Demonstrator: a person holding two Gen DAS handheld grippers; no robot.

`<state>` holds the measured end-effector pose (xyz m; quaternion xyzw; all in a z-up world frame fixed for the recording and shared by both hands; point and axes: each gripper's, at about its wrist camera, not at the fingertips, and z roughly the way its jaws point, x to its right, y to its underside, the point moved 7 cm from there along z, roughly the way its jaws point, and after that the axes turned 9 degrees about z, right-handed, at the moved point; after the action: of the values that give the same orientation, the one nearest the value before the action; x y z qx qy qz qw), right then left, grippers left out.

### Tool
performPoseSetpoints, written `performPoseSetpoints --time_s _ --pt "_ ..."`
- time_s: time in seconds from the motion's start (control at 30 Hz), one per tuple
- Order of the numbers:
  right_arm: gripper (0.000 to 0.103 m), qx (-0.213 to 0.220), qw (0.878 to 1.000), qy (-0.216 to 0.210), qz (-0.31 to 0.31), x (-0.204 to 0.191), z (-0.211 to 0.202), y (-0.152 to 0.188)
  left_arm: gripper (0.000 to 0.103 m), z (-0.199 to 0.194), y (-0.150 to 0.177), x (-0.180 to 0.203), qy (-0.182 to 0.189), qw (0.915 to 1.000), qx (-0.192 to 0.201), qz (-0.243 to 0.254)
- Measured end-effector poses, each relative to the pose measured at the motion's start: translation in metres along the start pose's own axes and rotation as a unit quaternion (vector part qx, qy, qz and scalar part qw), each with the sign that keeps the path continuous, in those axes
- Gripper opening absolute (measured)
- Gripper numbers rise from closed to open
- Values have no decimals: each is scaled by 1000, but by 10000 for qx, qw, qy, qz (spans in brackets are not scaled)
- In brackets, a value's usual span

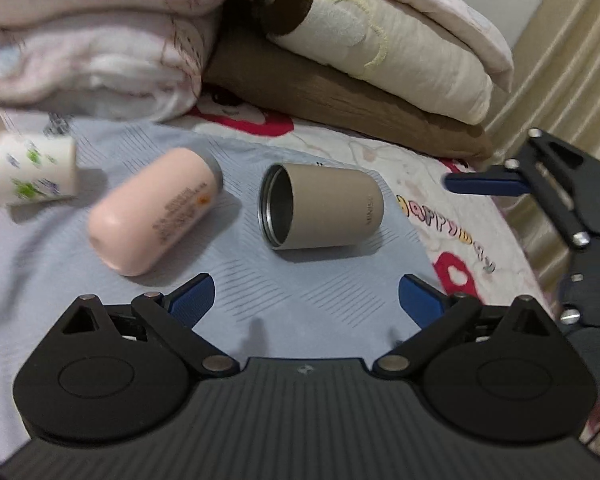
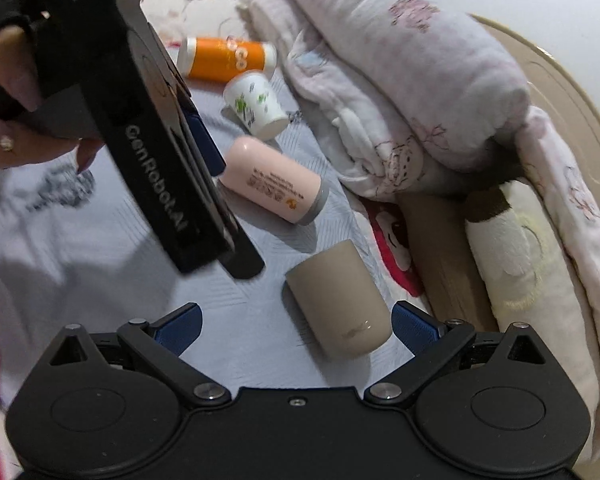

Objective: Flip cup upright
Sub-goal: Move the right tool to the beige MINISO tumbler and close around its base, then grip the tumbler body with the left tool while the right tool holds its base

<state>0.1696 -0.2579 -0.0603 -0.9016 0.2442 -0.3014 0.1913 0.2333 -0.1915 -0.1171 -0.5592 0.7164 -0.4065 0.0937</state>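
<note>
The beige cup (image 1: 320,206) lies on its side on the pale blue bedsheet (image 1: 260,300), its long axis running across the left tool's line of sight: the open, steel-lined mouth faces that tool's left and the closed base its right. From the right wrist view the same cup (image 2: 340,304) runs lengthwise away from the camera, its rounded base nearest and just beside the right-hand fingertip pad, so the right tool (image 2: 296,330) is the nearer one and looks along the axis, where its pads would meet base and mouth, not the walls. The left tool (image 1: 306,298) sits a little back from the cup but square to its side, so its pads could close across the body. Both tools have their blue pads spread wide and hold nothing. The cup is matte tan outside, smooth and cylindrical, with a threaded metal rim and small lettering near the base; it looks rigid and liable to roll on the soft sheet. Beyond its mouth lie a pink bottle (image 1: 156,212), a small floral paper cup (image 1: 32,174) and an orange bottle (image 2: 228,60), all on their sides, with folded quilts (image 1: 100,40) behind.
</note>
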Motion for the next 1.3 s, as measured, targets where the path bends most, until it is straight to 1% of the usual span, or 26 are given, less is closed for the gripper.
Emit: performPoseSetpoints --time_s 0.07,0.13,0.2,0.27,0.37,0.43,0.5,0.57,0.7,0.77,0.87,1.0,1.03,1.07,1.23,1.3 --pt "101 -65 9998 36 -171 8 18 4 99 14 -1 -3 81 9995 -12 -317" --pt "101 -126 9996 92 -221 19 35 7 96 27 -2 -7 85 9986 -14 -514" --pt "100 -152 9994 158 -278 27 50 13 96 37 -3 -10 69 9981 -49 -611" --pt "100 -260 9987 171 -398 31 62 19 95 44 -4 -10 43 9983 -29 -581" --pt "100 -390 9955 68 -864 30 73 26 95 51 -6 -13 100 9976 60 -689" --pt "100 -394 9936 52 -1057 31 79 26 92 57 -6 -16 81 9969 8 -778" --pt "100 -429 9935 -38 -1058 36 86 25 91 61 -7 -18 119 9962 -30 -867" --pt "99 -434 9934 -12 -1062 44 94 24 91 63 -8 -20 181 9955 -16 -932" --pt "96 -540 9939 -113 -953 54 112 23 91 66 -9 -23 200 9957 -4 -910" --pt "95 -582 9941 -242 -880 55 119 22 91 67 -8 -24 198 9956 -12 -917" --pt "95 -580 9929 -150 -1032 54 127 24 91 69 -7 -27 213 9953 -56 -948" --pt "94 -730 9907 -298 -1108 51 134 28 91 71 -4 -29 230 9946 -88 -1006" --pt "93 -676 9907 -318 -1134 51 135 27 91 72 -4 -29 235 9944 -91 -1023" --pt "85 -660 9910 -312 -1120 52 135 26 91 73 -4 -29 241 9943 -101 -1034" --pt "85 -717 9947 -358 -638 56 136 24 91 74 -1 -30 260 9937 -122 -1083" --pt "85 -759 9961 -334 -296 56 134 23 91 74 0 -31 309 9930 -116 -1137"
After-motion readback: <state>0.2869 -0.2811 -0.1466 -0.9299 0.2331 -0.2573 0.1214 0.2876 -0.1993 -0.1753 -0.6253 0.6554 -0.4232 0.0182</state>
